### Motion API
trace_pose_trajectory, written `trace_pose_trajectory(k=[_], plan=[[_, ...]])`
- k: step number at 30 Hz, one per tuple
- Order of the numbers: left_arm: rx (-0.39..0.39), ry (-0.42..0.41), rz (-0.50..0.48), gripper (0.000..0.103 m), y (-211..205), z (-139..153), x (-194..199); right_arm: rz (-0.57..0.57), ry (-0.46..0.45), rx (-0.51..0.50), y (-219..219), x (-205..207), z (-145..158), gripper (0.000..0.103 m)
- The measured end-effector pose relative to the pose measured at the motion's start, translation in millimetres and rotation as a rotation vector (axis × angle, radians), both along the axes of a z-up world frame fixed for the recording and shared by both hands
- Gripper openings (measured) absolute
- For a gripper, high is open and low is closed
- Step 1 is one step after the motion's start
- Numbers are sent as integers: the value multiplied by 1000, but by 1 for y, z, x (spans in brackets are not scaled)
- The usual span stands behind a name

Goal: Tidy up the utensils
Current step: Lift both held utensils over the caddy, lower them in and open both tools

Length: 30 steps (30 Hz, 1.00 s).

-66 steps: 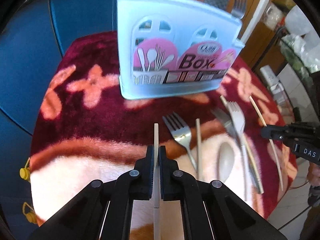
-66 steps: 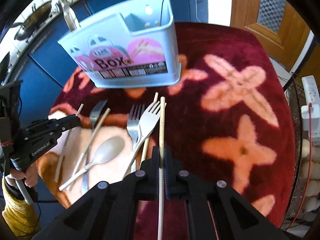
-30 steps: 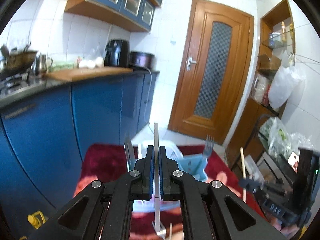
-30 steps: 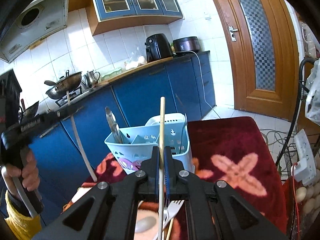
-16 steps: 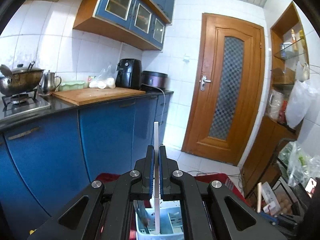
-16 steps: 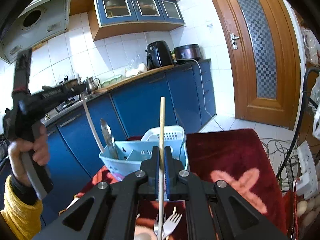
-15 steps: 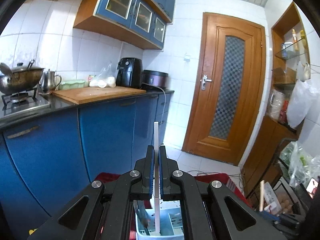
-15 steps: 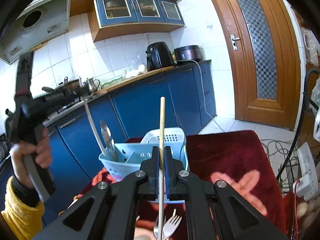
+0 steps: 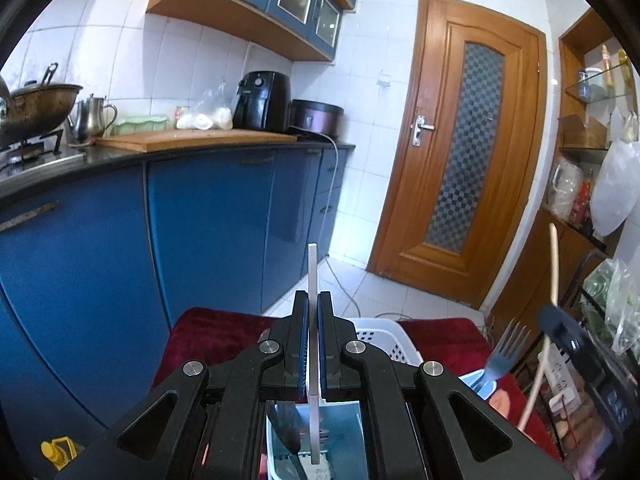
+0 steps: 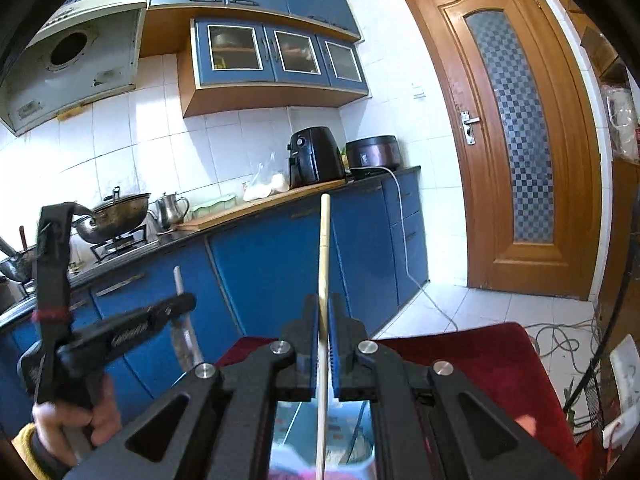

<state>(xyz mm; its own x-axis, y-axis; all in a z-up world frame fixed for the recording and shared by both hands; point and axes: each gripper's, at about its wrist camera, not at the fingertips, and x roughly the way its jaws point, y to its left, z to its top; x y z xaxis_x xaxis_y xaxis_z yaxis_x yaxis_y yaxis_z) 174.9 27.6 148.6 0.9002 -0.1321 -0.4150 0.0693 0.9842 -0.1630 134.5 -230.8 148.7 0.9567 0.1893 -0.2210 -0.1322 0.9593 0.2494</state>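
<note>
While both tools hang above the red floral cloth-covered counter [image 9: 208, 332], the pale blue plastic utensil box [image 9: 344, 432] stands directly below them, holding a steel fork [image 9: 500, 356]. The left gripper [image 9: 313, 344] has its fingers closed tight on a slim white chopstick [image 9: 312, 276], its lower end inside the box. The right gripper [image 10: 324, 348] likewise clamps an upright light wooden chopstick [image 10: 324, 248] over the box.
</note>
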Motion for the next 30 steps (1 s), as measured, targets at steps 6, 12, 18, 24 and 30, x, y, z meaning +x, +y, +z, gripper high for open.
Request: trace_pose_trajectory(k=[6,12,18,24,30], plan=[[-17,28,-10,4,3,-17,7,-29,-32,-74,14,26,-11,6],[-12,41,-33,4,1,-26,9,-63,-92,-149,26,31,-16,6],[9,42,-42,4,-5,-30,5,-49,-73,-157,31,37,-19,6],[37,58,-71,4,-12,-33,2,-11,-21,-149,32,35,-31,6],[52,77,-105,9,-21,-33,-6,20,21,-107,28,31,-31,19]])
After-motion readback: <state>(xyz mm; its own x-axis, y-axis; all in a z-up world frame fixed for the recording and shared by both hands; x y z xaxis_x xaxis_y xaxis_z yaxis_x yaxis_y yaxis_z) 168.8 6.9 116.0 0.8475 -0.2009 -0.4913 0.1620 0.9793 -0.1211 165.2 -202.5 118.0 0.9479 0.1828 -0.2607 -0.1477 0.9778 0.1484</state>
